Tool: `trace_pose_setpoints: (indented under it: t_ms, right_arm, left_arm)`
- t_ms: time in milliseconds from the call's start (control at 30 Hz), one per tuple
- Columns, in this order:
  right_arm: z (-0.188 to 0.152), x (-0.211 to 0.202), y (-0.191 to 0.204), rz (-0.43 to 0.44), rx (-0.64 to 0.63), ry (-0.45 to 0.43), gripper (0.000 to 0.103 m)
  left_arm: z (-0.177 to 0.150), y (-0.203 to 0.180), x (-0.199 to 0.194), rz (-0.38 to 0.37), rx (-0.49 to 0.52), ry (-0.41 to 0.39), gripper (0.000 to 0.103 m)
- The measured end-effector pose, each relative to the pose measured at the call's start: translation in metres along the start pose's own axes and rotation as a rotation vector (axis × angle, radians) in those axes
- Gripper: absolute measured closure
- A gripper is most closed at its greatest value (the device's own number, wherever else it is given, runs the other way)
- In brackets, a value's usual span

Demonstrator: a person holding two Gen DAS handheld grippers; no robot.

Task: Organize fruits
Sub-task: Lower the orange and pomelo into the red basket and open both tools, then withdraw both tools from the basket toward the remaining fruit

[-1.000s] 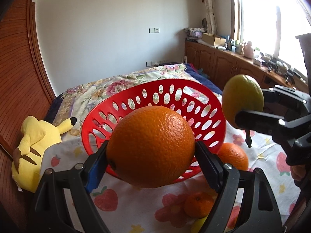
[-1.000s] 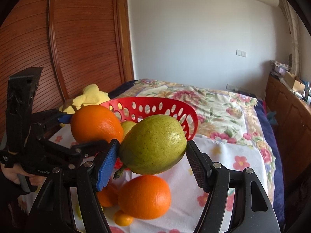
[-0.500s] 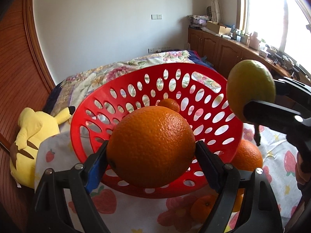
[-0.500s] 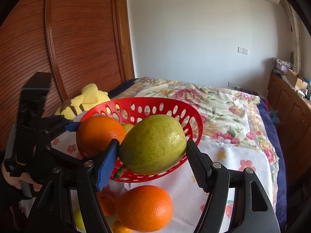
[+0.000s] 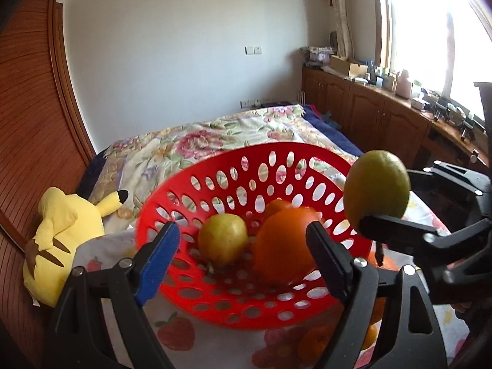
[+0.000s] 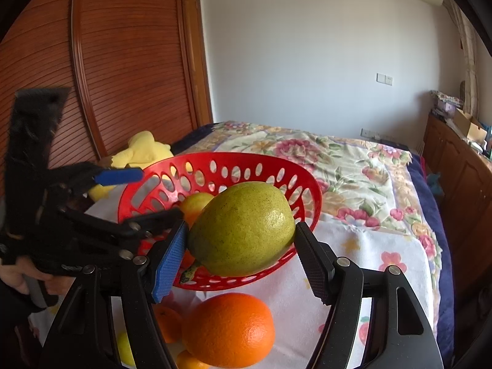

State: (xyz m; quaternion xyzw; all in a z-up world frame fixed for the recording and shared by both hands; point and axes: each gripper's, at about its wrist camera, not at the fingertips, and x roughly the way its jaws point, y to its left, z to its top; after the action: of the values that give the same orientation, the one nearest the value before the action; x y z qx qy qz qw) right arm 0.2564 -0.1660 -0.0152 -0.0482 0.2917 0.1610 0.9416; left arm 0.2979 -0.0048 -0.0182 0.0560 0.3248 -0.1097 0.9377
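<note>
While the left gripper (image 5: 243, 247) hangs over the near rim of the round red plastic basket with oval holes (image 5: 233, 295), its jaws are closing with nothing between the pads; they stand well apart. Just beyond its fingertips, inside the basket, lie a large round orange (image 5: 283, 246), close to the right finger, and a yellow-green pear-shaped fruit (image 5: 222, 237) toward the left one. A smaller orange fruit (image 5: 276, 206) peeks out behind the large orange.

To the right of this tool, the right gripper (image 6: 241, 253) clamps a big green-yellow lemon-shaped fruit (image 6: 243, 230) between both pads, holding it in the air over the basket's near edge. Below those fingers, on the white cloth printed with strawberries and flowers (image 6: 369, 264), sits another large orange (image 6: 229, 329), with smaller citrus beside it toward the left. Left of the left gripper lies a yellow plush toy (image 5: 58, 240) on the bed.
</note>
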Motion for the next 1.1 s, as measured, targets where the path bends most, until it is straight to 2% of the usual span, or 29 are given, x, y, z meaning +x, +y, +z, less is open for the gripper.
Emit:
trace_pose_setpoints:
  t_ms: [233,433,800,967,1100]
  right_arm:
    - [0.002,0.006,0.005,0.004,-0.009,0.014,0.031]
    - [0.003,0.021,0.013,-0.003,-0.037,0.042,0.031]
    - [0.026,0.058,-0.015,-0.079,0.009,0.097,0.031]
    - [0.027,0.07,-0.022,-0.071,0.027,0.128,0.031]
    - [0.029,0.065,-0.025,-0.054,0.055,0.099,0.032]
  left_arm:
    - [-0.016,0.02,-0.016,-0.021,-0.056,-0.024,0.019]
    - [-0.033,0.026,-0.031,-0.028,-0.061,-0.045,0.019]
    - [-0.053,0.04,-0.038,-0.033,-0.081,-0.043,0.019]
    - [-0.057,0.045,-0.036,-0.031,-0.088,-0.038,0.019]
    - [-0.06,0.043,-0.036,-0.026,-0.089,-0.035,0.019]
